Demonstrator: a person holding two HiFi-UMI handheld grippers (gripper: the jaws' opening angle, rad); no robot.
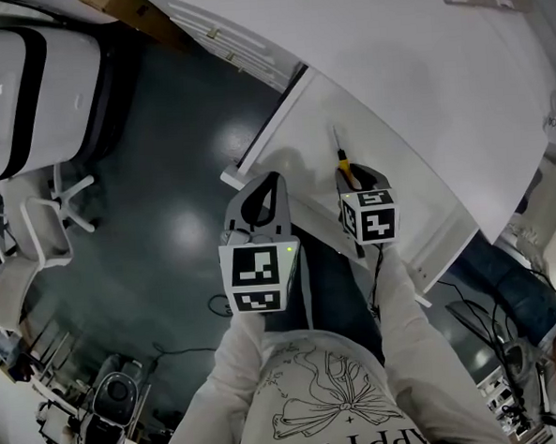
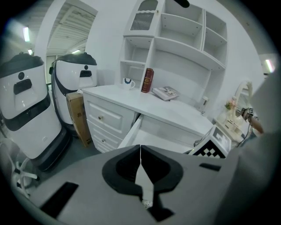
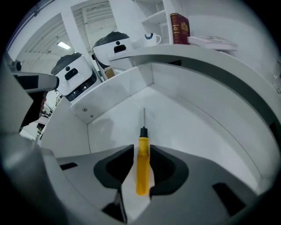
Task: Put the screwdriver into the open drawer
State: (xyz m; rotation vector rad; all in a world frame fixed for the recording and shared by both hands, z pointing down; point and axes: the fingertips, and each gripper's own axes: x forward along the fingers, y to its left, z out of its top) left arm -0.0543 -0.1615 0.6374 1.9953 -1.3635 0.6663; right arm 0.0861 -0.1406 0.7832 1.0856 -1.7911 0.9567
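A screwdriver [image 3: 142, 162] with a yellow handle and thin metal shaft lies inside the open white drawer [image 3: 189, 127], its tip pointing to the drawer's back. My right gripper [image 3: 141, 150] hangs steeply over it with the handle between its jaws; a narrow gap shows beside the handle, so the pads do not press on it. In the head view the screwdriver [image 1: 343, 161] pokes out ahead of the right gripper [image 1: 355, 176] within the drawer [image 1: 385, 125]. My left gripper [image 1: 274, 181] hovers at the drawer's left front corner, shut and empty, its jaws meeting in a line [image 2: 140, 147].
The white desk top [image 1: 437, 56] overhangs the drawer's back. On the desk stand a mug [image 2: 127, 81], a red book [image 2: 148, 80] and a shelf unit. A cardboard box [image 2: 79, 114] and white machines [image 1: 25, 82] stand left. Another person's legs [image 1: 506, 268] are at right.
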